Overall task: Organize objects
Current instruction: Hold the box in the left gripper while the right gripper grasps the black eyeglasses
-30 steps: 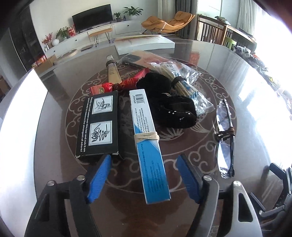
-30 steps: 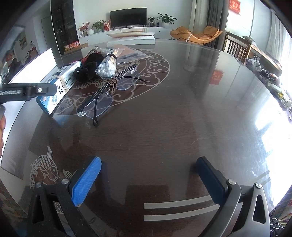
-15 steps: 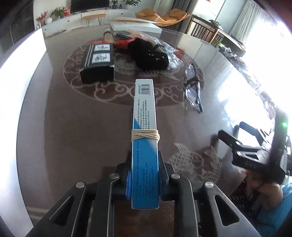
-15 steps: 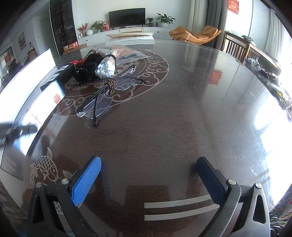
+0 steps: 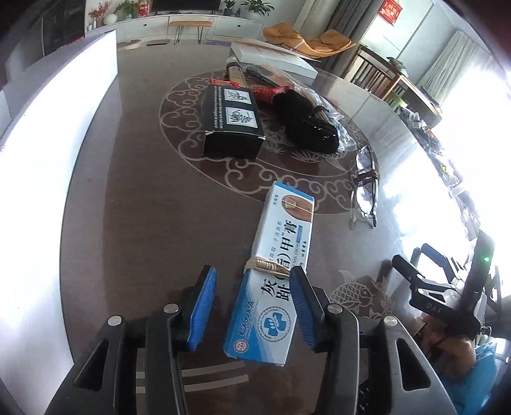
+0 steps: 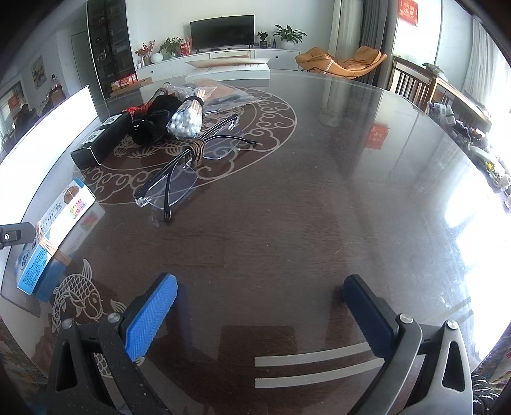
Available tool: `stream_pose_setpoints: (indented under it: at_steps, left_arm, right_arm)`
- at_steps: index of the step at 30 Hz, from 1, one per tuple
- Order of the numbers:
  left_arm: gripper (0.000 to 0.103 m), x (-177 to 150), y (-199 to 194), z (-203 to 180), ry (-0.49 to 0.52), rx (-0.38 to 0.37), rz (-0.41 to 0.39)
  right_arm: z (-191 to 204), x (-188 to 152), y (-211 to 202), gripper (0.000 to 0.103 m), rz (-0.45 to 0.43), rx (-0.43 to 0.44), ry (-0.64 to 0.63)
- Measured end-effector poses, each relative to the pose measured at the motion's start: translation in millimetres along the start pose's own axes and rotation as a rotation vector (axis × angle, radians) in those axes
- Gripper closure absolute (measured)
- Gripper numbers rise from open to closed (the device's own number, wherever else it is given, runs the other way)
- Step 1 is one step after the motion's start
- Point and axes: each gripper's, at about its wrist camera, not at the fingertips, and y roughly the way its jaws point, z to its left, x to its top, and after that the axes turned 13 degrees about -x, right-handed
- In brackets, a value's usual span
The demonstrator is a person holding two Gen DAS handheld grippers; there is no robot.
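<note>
Background only. Landmark: television [image 6: 222, 31], on the far wall. Below it, a long white cabinet [image 6: 223, 60]. Right of the television, potted plants [image 6: 289, 33], then an orange lounge chair [image 6: 341, 62]. Left of it, a dark glass-fronted shelf unit [image 6: 107, 48]. Far right, a wooden chair [image 6: 412, 83].

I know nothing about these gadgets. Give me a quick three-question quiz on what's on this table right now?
1. True or false: the right gripper holds the glasses.
2. Which item lies between the left gripper's opening jaws? A) black box B) blue-and-white box C) cotton swabs
3. What is wound around the blue-and-white box?

Key: 1. False; it is open and empty above the table. 2. B. 3. A rubber band.
</note>
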Motion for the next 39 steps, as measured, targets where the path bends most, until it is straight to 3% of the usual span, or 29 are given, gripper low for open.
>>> stream_pose_setpoints:
  at_steps: [3, 6, 10, 11, 12, 13, 15, 21, 24, 26, 28, 31, 36, 39]
  left_arm:
    - [0.026, -2, 6, -11, 0.055, -0.067, 0.05]
    - [0.024, -3, 19, -22, 0.13, -0.03, 0.063]
    - [0.024, 2, 30, -20, 0.107, 0.015, 0.037]
    - [0.024, 3, 31, -19, 0.102, 0.035, 0.028]
    - [0.033, 3, 32, -19, 0.103, 0.065, 0.017]
    - [0.047, 3, 32, -19, 0.112, 0.105, 0.003]
    - [0.059, 1, 30, -17, 0.116, 0.147, -0.019]
    - [0.058, 7, 20, 12, 0.026, 0.202, -0.096]
    - [0.058, 11, 20, 17, 0.059, 0.233, -0.114]
    - [0.052, 11, 24, 14, 0.101, 0.26, -0.11]
    - [0.026, 9, 30, 8, 0.14, 0.267, -0.104]
    - [0.004, 7, 33, 10, 0.119, 0.283, -0.116]
    - [0.0, 5, 35, 12, 0.109, 0.286, -0.133]
    - [0.0, 3, 35, 11, 0.111, 0.288, -0.143]
  right_arm:
    - [0, 0, 0, 0.0, -0.001, 0.0, 0.0]
    - [0, 0, 0, 0.0, -0.001, 0.0, 0.0]
    - [0, 0, 0, 0.0, -0.006, -0.003, 0.004]
    - [0, 1, 0, 0.0, -0.008, -0.004, 0.005]
    - [0, 1, 0, 0.0, -0.009, -0.004, 0.006]
    - [0, -1, -2, 0.0, -0.012, -0.005, 0.007]
    - [0, -1, -2, 0.0, -0.011, -0.005, 0.007]
    - [0, -1, -3, 0.0, -0.012, -0.005, 0.007]
    - [0, -2, -3, 0.0, -0.013, -0.003, 0.007]
    - [-1, -3, -3, 0.0, -0.02, 0.001, 0.003]
    - [-1, -5, -4, 0.0, -0.033, 0.007, -0.002]
    - [-1, -6, -4, 0.0, -0.042, 0.012, -0.006]
    - [-2, -6, -4, 0.0, -0.049, 0.016, -0.005]
    - [-3, 3, -2, 0.0, 0.007, 0.025, 0.007]
